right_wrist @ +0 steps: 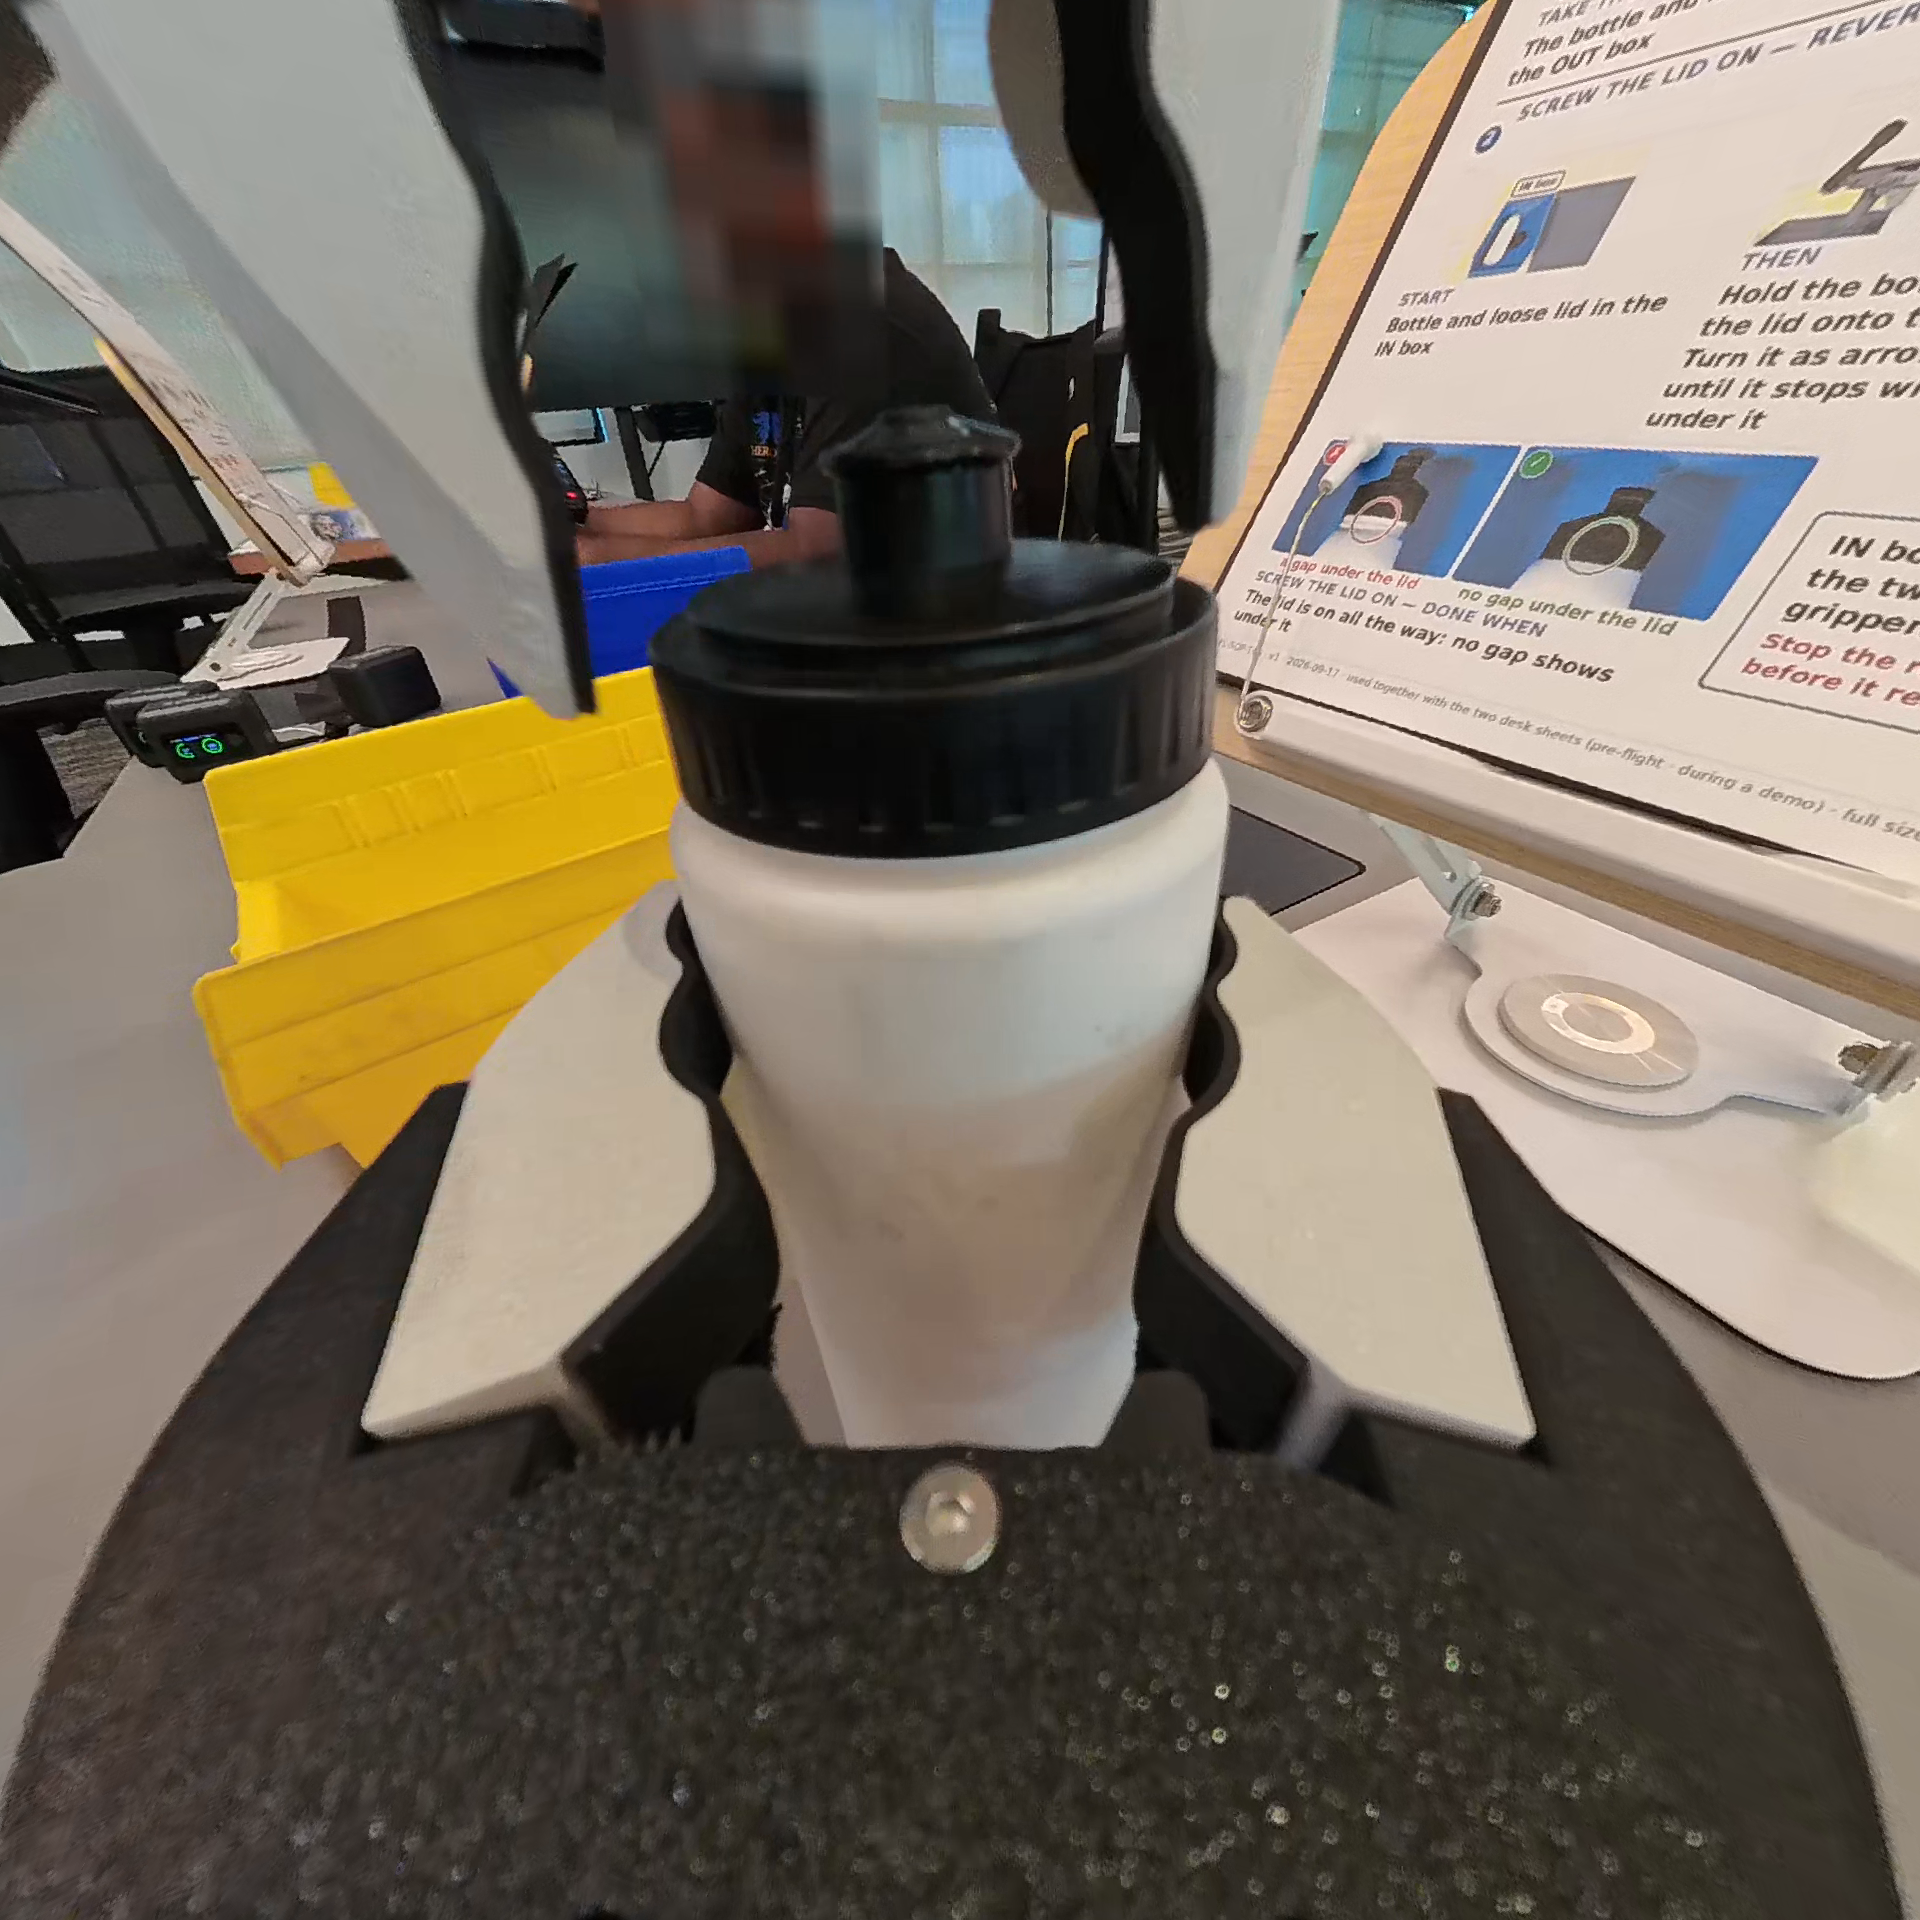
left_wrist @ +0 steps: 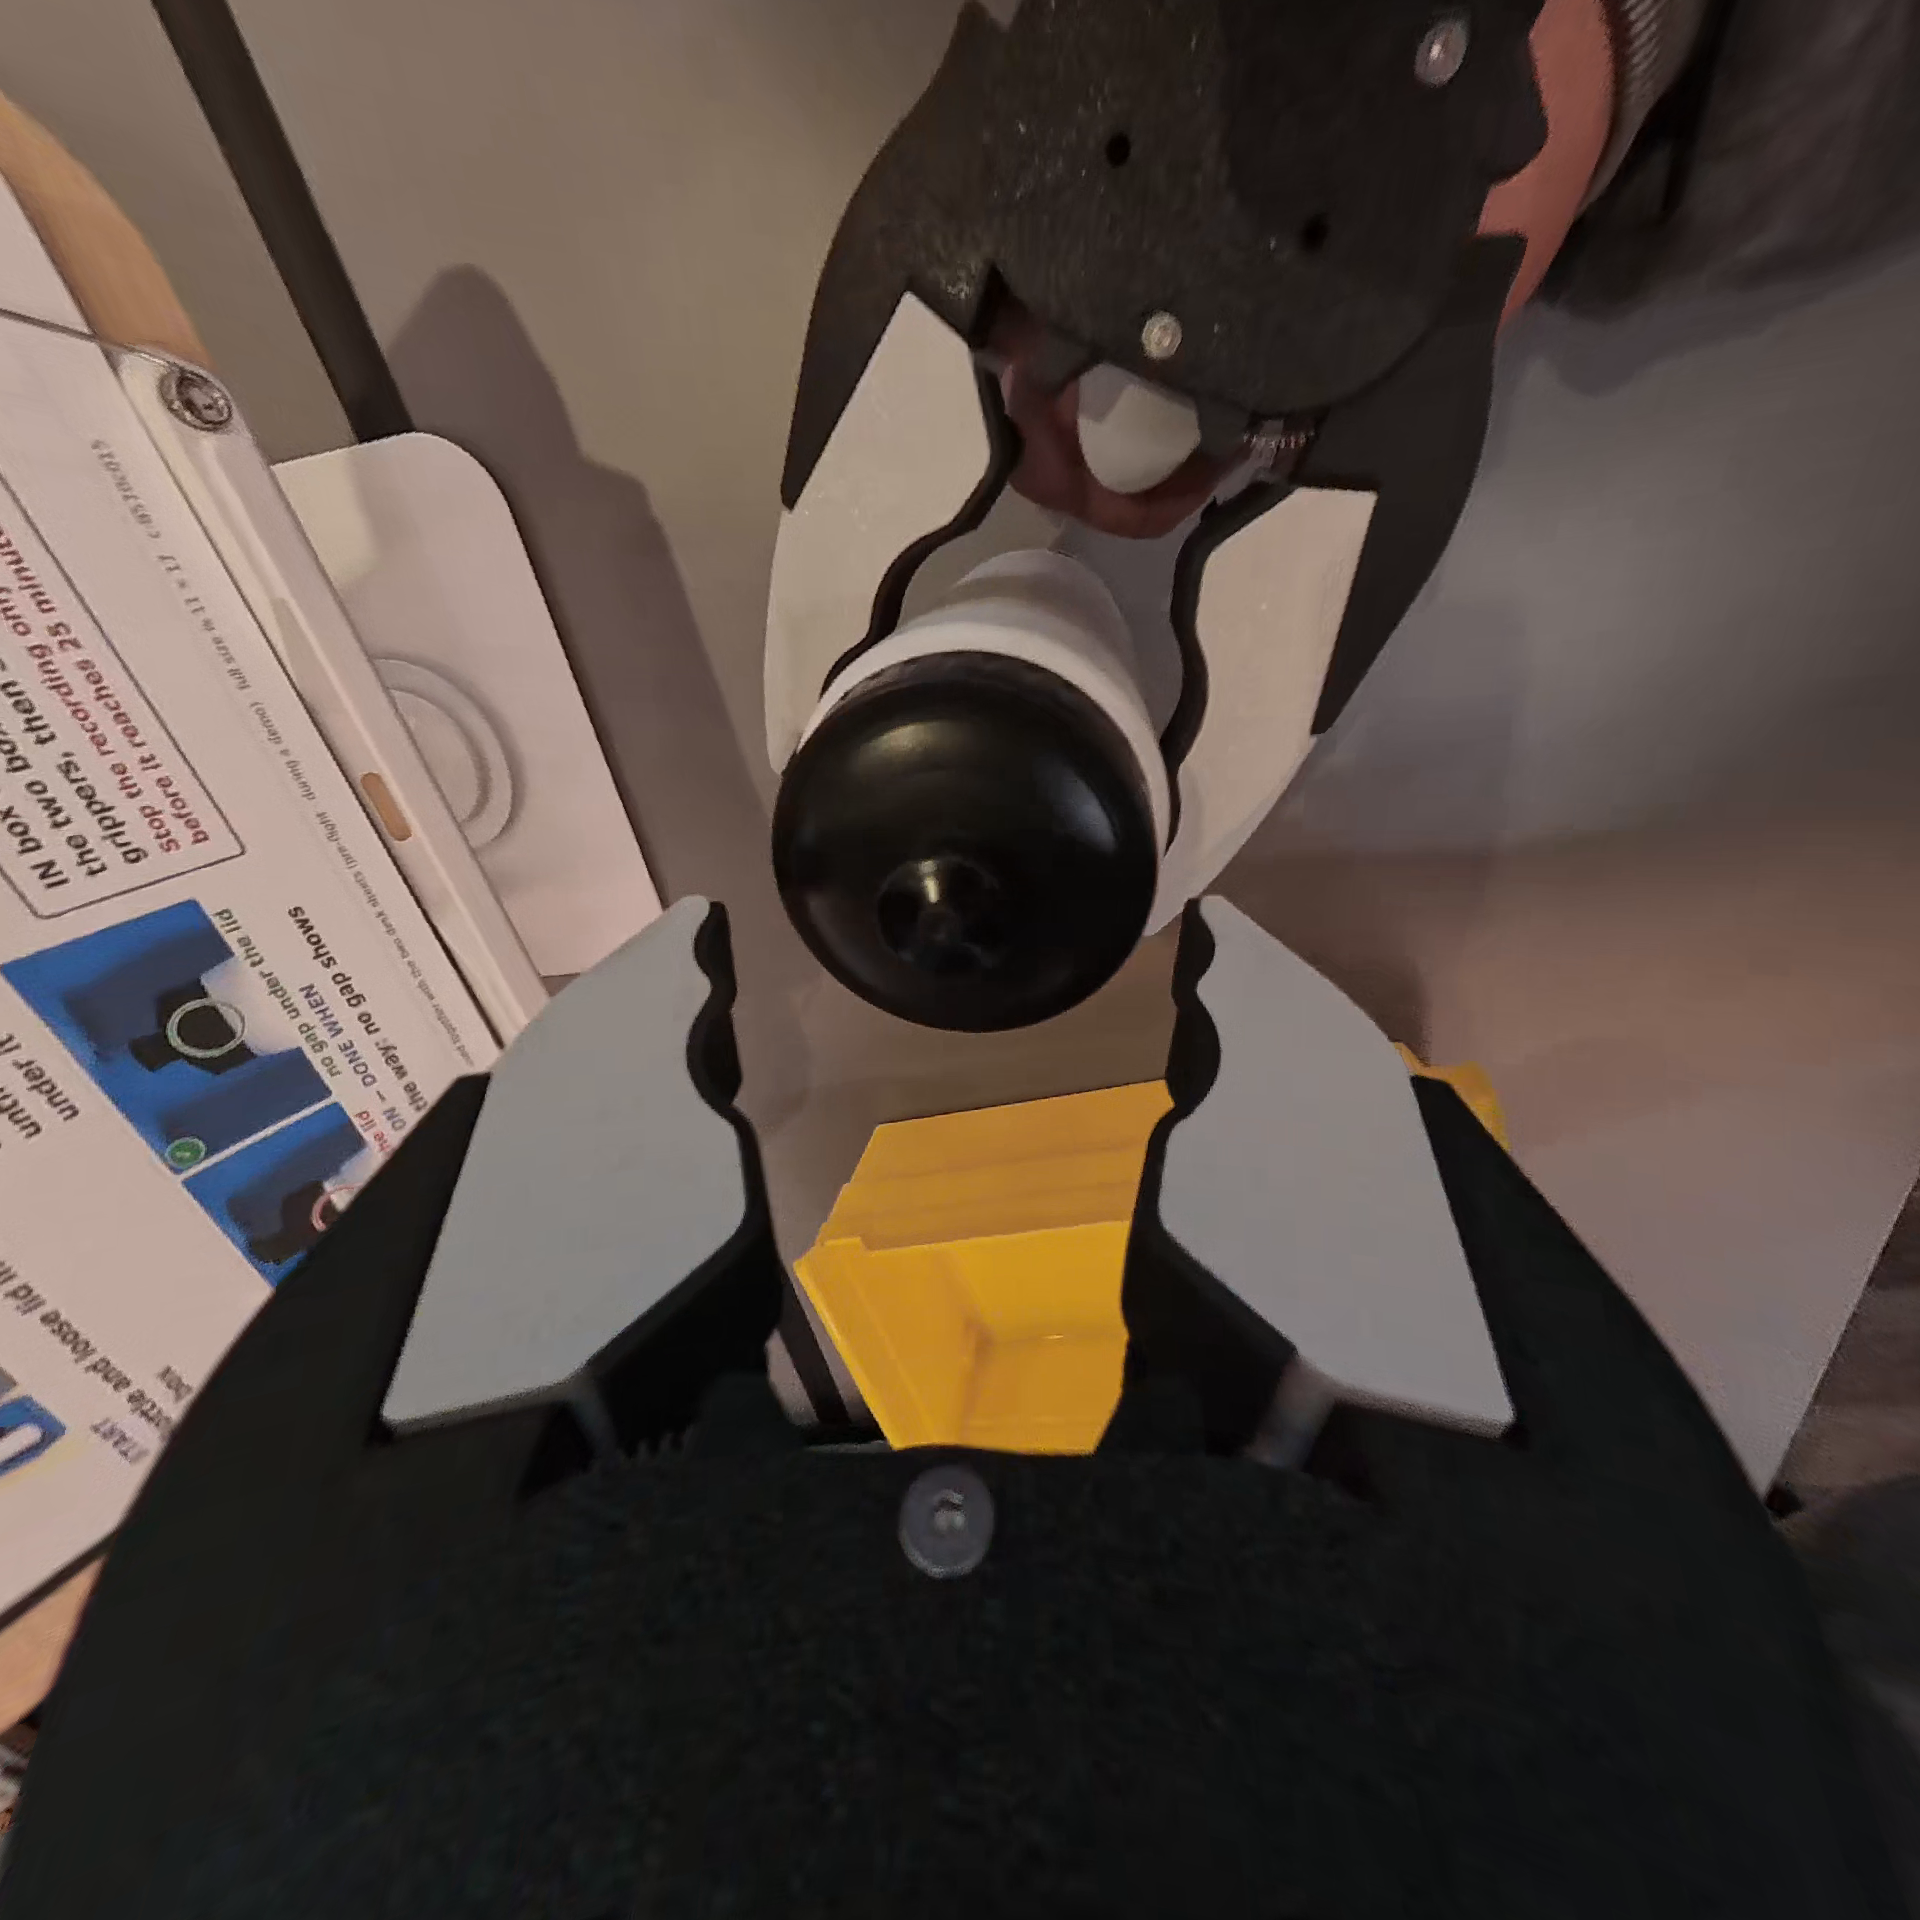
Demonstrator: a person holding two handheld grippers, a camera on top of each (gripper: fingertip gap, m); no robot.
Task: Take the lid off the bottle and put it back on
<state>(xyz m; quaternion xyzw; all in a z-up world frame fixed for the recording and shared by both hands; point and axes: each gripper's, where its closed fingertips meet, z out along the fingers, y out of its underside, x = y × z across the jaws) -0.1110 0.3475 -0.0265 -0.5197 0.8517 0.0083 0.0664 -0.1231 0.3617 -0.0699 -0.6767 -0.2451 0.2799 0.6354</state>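
Bottle (right_wrist: 951, 1091) between right gripper (right_wrist: 951, 997) fingers (lid (right_wrist: 935, 727) on)

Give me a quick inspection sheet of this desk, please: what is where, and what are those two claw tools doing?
Surface: pale grey table, mostly bare near the bins.
Job's things: white bottle held upright, black lid seated on it.
Clutter: yellow bin, blue bin behind it, small black devices with lit displays.
Grippers: right gripper shut on the bottle's body; left gripper open, above the lid, not touching.
Cables: nothing seen.
Surroundings: instruction sheet on a tilted stand, a seated person behind, office chairs, windows.
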